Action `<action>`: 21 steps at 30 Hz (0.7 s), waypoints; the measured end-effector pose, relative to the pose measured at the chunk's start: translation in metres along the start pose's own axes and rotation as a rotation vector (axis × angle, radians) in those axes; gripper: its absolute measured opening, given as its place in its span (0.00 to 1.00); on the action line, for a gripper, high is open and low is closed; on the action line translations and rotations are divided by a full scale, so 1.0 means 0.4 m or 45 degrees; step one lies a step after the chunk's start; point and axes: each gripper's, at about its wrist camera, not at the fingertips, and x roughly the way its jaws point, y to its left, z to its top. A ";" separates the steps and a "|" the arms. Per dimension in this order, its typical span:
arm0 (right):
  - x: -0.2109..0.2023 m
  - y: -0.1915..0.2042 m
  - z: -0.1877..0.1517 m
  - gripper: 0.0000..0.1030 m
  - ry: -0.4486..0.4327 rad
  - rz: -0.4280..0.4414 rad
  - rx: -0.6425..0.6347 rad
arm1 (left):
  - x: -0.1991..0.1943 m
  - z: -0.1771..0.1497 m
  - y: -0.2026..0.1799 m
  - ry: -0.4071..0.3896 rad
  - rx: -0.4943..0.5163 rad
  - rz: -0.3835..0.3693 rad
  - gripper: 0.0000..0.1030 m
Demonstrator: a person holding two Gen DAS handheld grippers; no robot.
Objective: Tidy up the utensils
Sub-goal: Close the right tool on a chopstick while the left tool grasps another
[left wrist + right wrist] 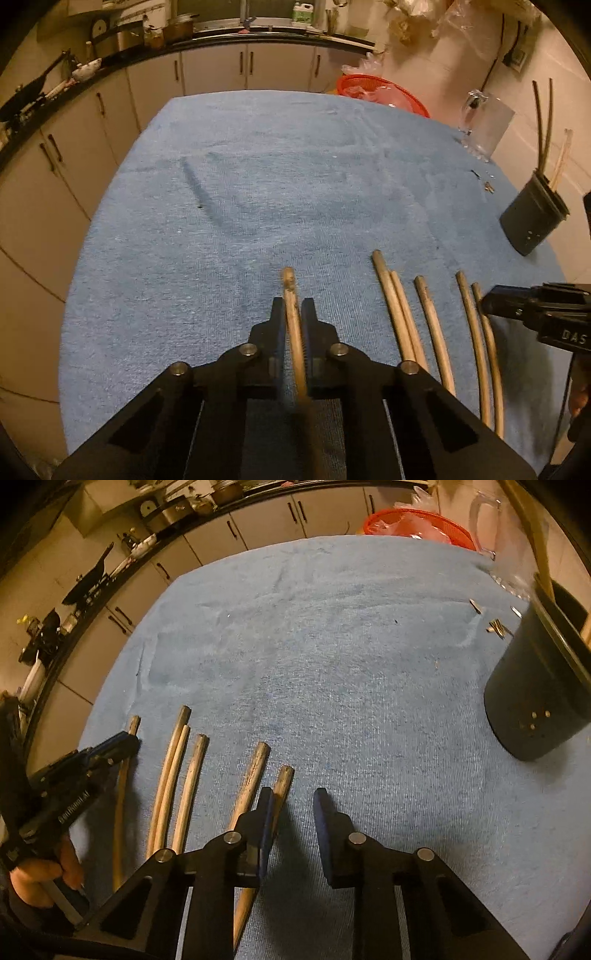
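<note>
My left gripper is clamped on one chopstick, its fingers pressed against both sides of the stick. My right gripper stands narrowly open with nothing between its fingers; the left one touches the nearest chopstick from the side. Five more chopsticks lie in a loose row on the blue towel. Farther off to the right I see a dark holder with sticks already in it. Beyond it a red basket sits at the towel's far edge.
</note>
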 end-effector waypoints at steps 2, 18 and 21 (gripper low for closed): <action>0.003 0.012 0.003 0.23 0.003 -0.025 -0.035 | -0.002 -0.004 -0.005 0.003 0.019 -0.040 0.06; 0.000 -0.036 0.018 0.11 0.069 0.002 -0.036 | 0.028 0.046 -0.054 0.126 0.157 0.047 0.11; 0.003 -0.032 0.020 0.11 0.067 -0.006 -0.033 | 0.036 0.057 -0.053 0.138 0.154 0.050 0.11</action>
